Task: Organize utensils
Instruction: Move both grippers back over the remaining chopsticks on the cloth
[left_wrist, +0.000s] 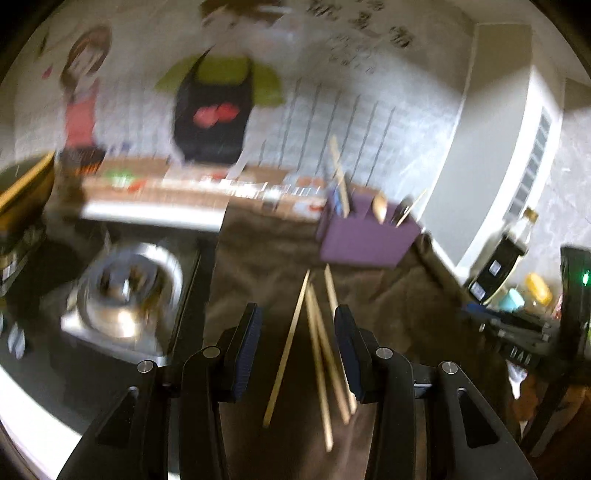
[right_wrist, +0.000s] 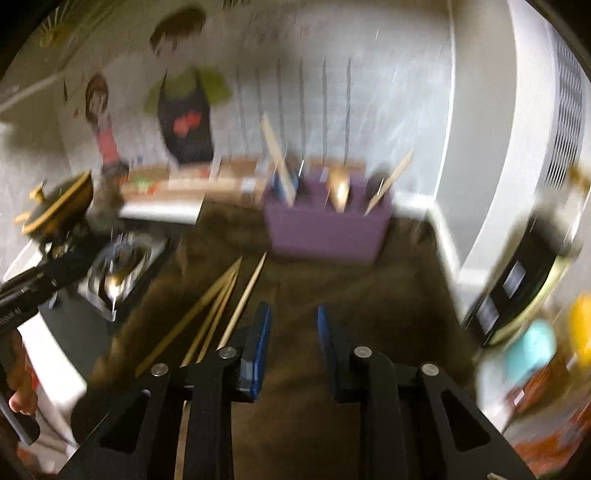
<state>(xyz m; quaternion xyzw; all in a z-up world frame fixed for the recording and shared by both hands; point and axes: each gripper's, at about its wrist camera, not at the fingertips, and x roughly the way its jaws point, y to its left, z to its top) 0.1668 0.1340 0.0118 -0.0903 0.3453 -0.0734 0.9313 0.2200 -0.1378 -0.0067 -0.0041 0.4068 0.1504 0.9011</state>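
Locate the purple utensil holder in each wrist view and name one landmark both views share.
Left wrist view: the purple utensil holder sits right of centre, beyond the loose chopsticks on the brown cloth.
Right wrist view: the purple utensil holder is near centre, straight ahead of the open fingers; the chopsticks lie to its lower left.
Shared landmark: the cartoon figure in a black apron on the wall.

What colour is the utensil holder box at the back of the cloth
Purple. The utensil holder shows best in the right wrist view, standing on the brown cloth.
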